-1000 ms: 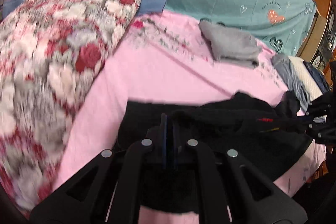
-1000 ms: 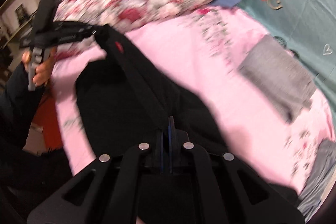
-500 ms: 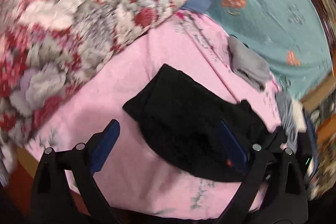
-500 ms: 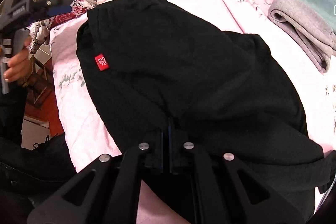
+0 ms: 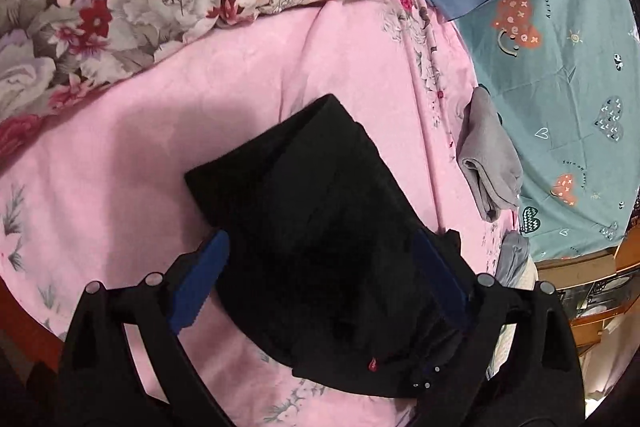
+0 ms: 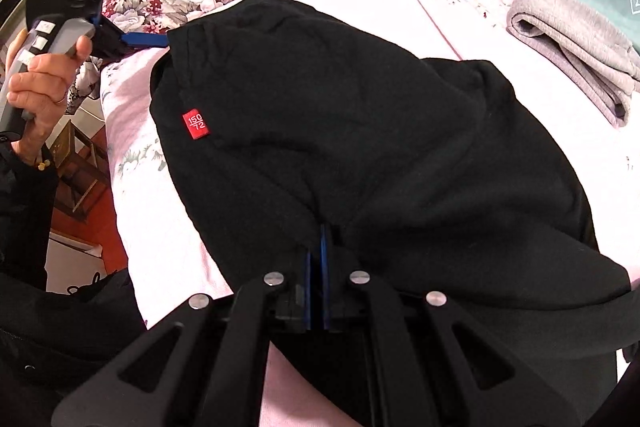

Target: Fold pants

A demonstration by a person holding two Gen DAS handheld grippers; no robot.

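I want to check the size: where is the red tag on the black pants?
In the right wrist view, the red tag sits on the left part of the black pants, near their edge over the pink sheet.

**Black grippers, blue pads, dark sleeve**

The left gripper (image 5: 320,287) is matte black plastic with triangular cut-outs in its arms, round silver rivets at the joints and ribbed blue fingers (image 5: 200,281). The right gripper (image 6: 318,259) has the same black frame, silver rivets and thin blue pads. The left hand (image 6: 38,87) wears a ring; its grey handle carries pale buttons. The black sleeve (image 6: 24,211) has a small gold button at the cuff.
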